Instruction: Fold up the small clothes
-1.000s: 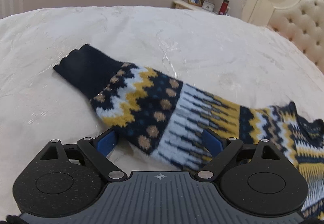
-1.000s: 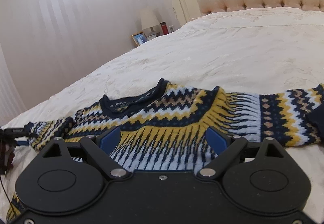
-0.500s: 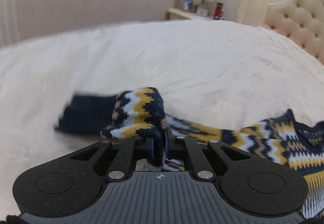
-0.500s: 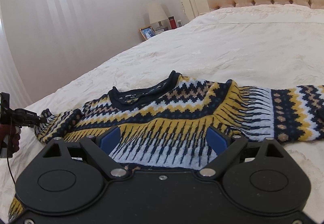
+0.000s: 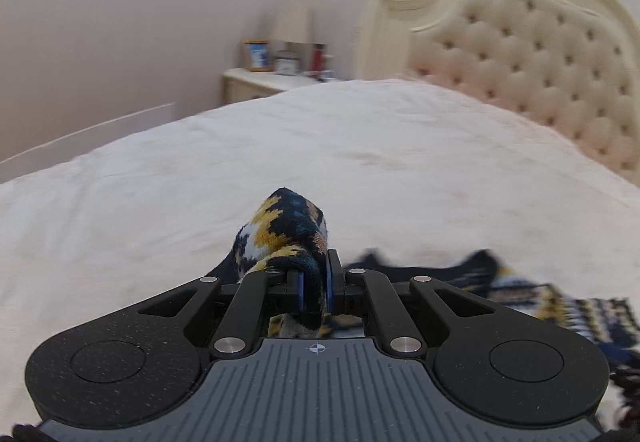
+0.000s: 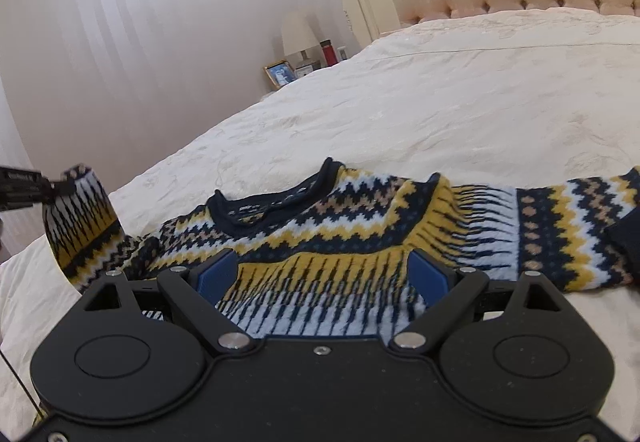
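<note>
left tongs [image 5: 313, 288] clamped on sweater [image 6: 360, 226] sleeve, raised; right tongs [image 6: 320, 276] apart over sweater.

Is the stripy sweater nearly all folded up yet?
Not yet, it has only begun. The sweater lies spread flat on the bed, nothing folded. The left gripper is pinching one sleeve and holding it up. The right gripper waits open over the body. Both sleeves and the body remain.

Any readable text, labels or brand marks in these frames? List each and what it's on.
Nothing readable.
Neck label inside the sweater collar: pale marks, too small to read.
Left claw body, seen from the right wrist camera: small white print, too blurred to read.
Left claw housing: a crosshair symbol only, no letters.
Picture frame and red bottle on the nightstand: no legible text.
</note>
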The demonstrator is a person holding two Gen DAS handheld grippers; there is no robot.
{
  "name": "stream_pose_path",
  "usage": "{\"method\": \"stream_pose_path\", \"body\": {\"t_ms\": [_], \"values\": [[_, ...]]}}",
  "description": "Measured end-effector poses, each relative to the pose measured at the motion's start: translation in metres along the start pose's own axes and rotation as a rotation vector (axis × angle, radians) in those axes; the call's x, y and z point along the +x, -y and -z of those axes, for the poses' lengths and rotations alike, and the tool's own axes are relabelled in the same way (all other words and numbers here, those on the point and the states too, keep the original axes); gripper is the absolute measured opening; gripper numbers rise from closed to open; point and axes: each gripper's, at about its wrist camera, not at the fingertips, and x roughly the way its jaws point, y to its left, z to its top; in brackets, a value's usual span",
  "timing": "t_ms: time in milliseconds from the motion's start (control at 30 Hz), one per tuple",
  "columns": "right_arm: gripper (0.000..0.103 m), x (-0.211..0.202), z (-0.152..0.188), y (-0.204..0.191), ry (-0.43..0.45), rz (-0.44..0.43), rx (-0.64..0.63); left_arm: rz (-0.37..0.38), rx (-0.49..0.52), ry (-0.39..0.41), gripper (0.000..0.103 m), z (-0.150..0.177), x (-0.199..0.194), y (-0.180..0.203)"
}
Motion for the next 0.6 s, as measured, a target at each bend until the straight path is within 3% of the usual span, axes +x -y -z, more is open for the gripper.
{"method": "stream_pose_path", "body": {"t_ms": [267,600], "values": [[0.093,-0.006,-0.013,0.02,0.0,0.048,0.064,0.138,0.055,-0.051,0.009,0.023,0.041,0.078],[0.093,-0.002,-0.019,0.04,-0.01,0.087,0.116,0.178,0.101,-0.16,0.013,0.09,0.089,0.132]]}}
